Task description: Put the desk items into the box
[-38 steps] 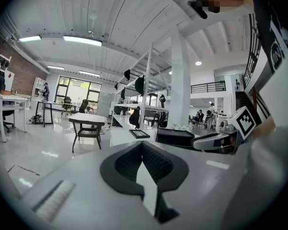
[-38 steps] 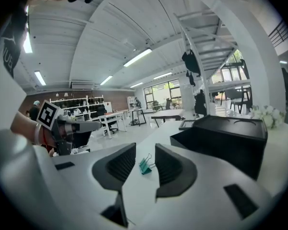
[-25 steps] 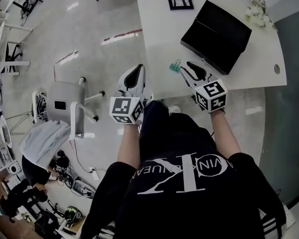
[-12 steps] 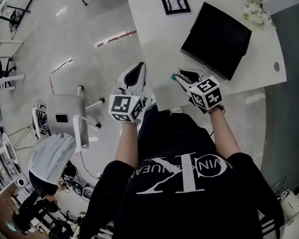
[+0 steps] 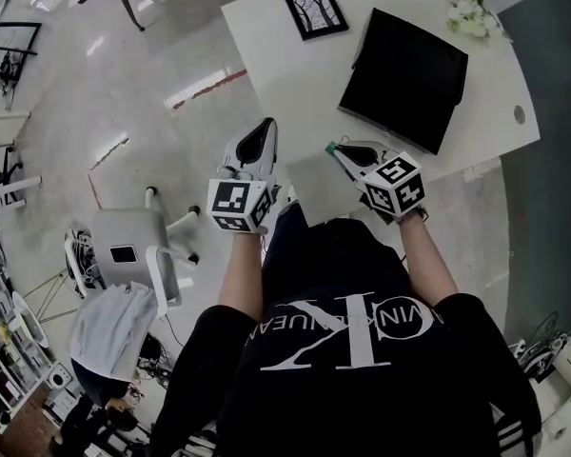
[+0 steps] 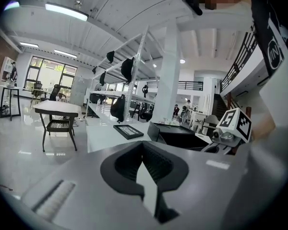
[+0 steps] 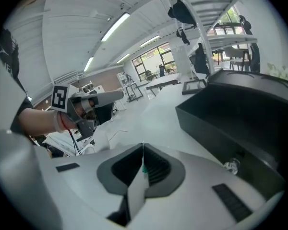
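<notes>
A small teal binder clip (image 5: 331, 147) sits pinched at the tip of my right gripper (image 5: 340, 149), just over the near edge of the white desk (image 5: 285, 74). In the right gripper view a teal sliver of binder clip (image 7: 143, 168) shows between the closed jaws of the right gripper (image 7: 143, 150). The open black box (image 5: 404, 76) lies on the desk just beyond it, and the black box (image 7: 230, 114) fills that view's right side. My left gripper (image 5: 265, 128) is shut and holds nothing, beside the desk's left edge; the left gripper (image 6: 143, 146) points along the desk.
A black picture frame (image 5: 314, 10) lies at the desk's far left, with white flowers (image 5: 468, 12) at its far right. A white chair (image 5: 133, 228) stands on the floor to the left. From the left gripper view I see the frame (image 6: 128, 131) and the box (image 6: 182, 139).
The teal clip lay on the desk edge beside the right gripper a second ago; now the right gripper has turned left and shut on it. The left gripper has barely moved.
</notes>
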The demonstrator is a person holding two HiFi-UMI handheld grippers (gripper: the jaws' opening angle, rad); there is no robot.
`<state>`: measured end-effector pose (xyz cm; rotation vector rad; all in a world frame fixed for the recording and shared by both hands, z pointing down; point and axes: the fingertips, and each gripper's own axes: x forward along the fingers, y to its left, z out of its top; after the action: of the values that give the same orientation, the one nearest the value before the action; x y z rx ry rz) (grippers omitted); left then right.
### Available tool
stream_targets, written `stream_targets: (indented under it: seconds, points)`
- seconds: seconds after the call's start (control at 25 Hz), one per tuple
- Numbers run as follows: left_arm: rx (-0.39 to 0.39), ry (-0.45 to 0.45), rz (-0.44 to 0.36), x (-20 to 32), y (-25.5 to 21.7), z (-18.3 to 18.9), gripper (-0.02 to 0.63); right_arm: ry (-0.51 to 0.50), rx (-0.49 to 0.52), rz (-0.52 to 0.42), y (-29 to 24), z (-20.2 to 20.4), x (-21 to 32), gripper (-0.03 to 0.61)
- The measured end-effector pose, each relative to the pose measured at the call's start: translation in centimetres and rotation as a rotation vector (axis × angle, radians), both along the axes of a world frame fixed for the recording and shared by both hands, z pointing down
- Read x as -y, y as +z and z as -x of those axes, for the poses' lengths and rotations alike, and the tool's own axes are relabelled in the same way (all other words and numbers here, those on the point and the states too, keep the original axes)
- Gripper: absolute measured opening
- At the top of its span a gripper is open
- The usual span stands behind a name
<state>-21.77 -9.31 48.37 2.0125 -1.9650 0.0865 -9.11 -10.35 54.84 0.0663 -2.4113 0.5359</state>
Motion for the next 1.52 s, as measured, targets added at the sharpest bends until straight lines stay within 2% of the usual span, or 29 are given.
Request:
stream_targets:
  seconds: [0.12, 0.4, 0.76, 1.04, 1.28, 1.52]
  points:
    - [-0.012, 0.019, -0.009, 1.0, -0.3, 0.5, 0.011, 0.019, -0.004, 0.0, -0.2, 0.2, 0.0, 0.02]
    - [-0.018, 0.125, -0.032, 3.2, -0.5, 0.2, 0.011, 0.079, 0.04, -0.027, -2.6, 0.5, 0.1, 0.02]
    - [-0.043, 0.267, -0.059, 5.8, -0.7, -2.2, 0.011, 0.256, 0.104, -0.095, -6.1, -1.0, 2.3, 0.02]
    - [-0.053, 0.286, -0.061, 7.2, -1.0, -3.9, 0.011, 0.309, 0.137, -0.147, -9.3, -3.4, 5.8, 0.02]
    - [-0.082, 0.242, -0.064, 8.8, -1.7, -4.2, 0.011, 0.313, 0.143, -0.16, -10.0, -4.4, 8.8, 0.02]
    - [-0.066, 0.225, -0.043, 9.6, -1.0, -4.5, 0.011, 0.301, 0.11, -0.157, -9.3, -4.7, 11.3, 0.02]
